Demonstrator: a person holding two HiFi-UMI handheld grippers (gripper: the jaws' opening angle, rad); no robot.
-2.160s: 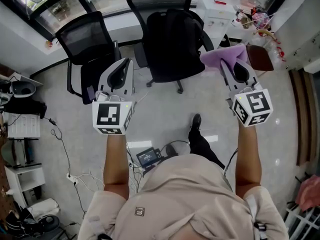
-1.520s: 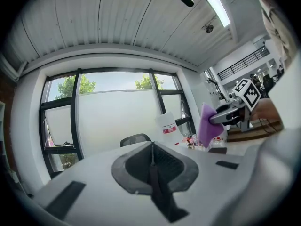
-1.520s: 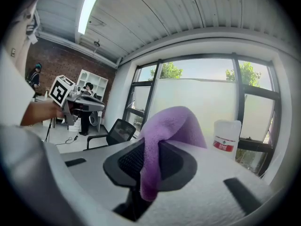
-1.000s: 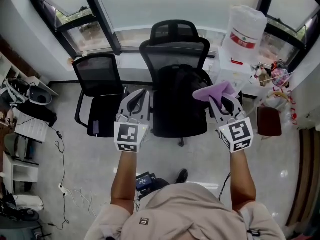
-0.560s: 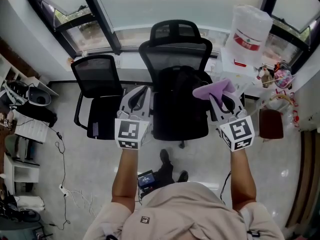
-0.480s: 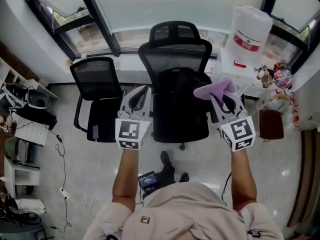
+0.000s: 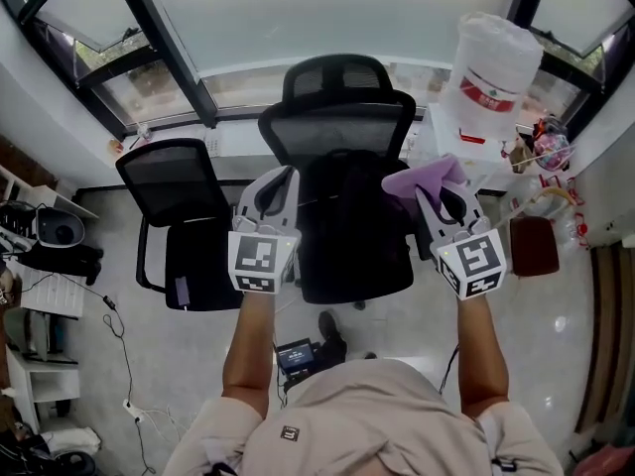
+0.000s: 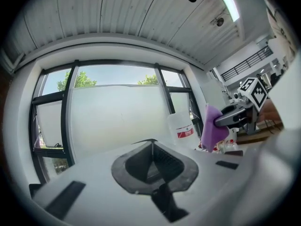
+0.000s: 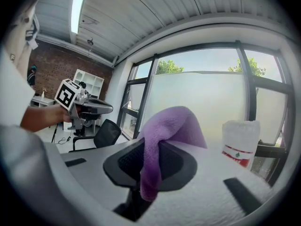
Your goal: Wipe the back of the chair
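1. Pinching a purple cloth (image 9: pixel 171 124) tight in the right gripper (image 7: pixel 444 188), near the right side of the black chair (image 7: pixel 347 226).
2. Gripping nothing with the left gripper (image 7: pixel 279 178), jaws closed together, near the chair's left side.
3. Looking down at the chair's back (image 7: pixel 337 127) by the window (image 7: pixel 327 18), between 1 smaller chair (image 7: pixel 174 181) and 1 big water bottle (image 7: pixel 493 58).

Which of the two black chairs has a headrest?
The larger chair in the middle: a headrest sits above its mesh back. The smaller chair on the left has none.
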